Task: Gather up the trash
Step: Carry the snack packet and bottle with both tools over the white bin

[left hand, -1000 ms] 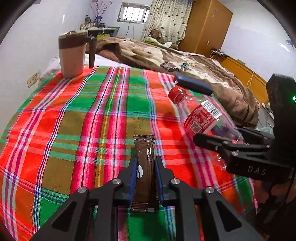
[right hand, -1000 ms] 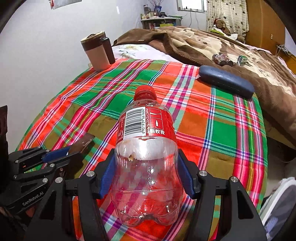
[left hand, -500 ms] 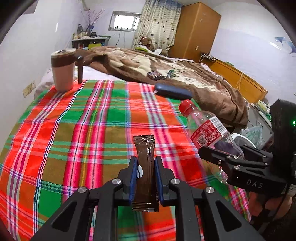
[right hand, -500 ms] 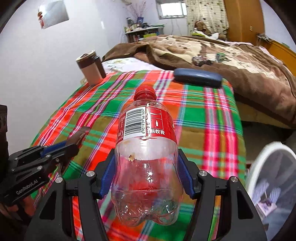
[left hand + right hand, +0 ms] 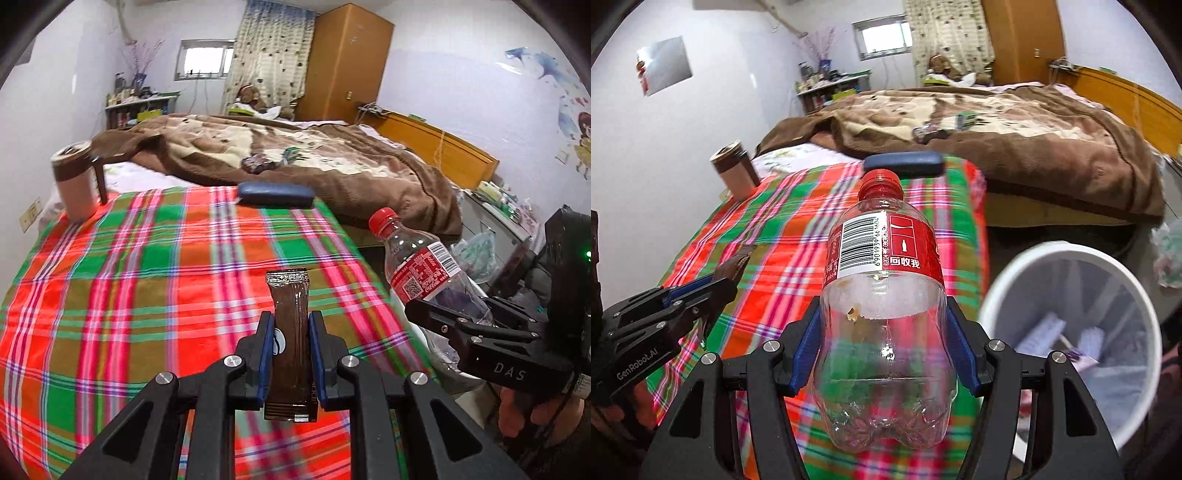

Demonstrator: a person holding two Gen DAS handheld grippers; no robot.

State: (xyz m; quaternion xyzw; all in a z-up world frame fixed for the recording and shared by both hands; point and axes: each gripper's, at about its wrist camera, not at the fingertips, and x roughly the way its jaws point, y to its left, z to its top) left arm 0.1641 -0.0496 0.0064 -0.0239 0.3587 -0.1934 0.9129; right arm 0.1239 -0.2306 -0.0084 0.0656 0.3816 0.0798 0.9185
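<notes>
A: You're clamping the empty bottle [image 5: 884, 325] low on its belly in the right hand-held gripper [image 5: 886, 347], beside the white bin [image 5: 1071, 258]; it's light, crushable, slick.

B: Left hand-held gripper [image 5: 288, 345] is pinching the flimsy brown wrapper [image 5: 289, 325] mid-length, left of that bin.

A: Left gripper [image 5: 290, 334]: black angular frame, linkage arms with triangular cut-outs, silver round screw heads at the joints, blue pads on the inner faces of the fingers [image 5: 266, 343]. Side reads "GenRobot.AI" in white.

B: Right gripper [image 5: 886, 347]: same build, black frame, blue pads, silver screws in pairs. Seen from the left wrist view, its side carries pale letters "DAS"; a boxy black housing sits behind it with a small green light.

A: A hand [image 5: 517, 413] shows under that housing. Sleeve not visible.
</notes>
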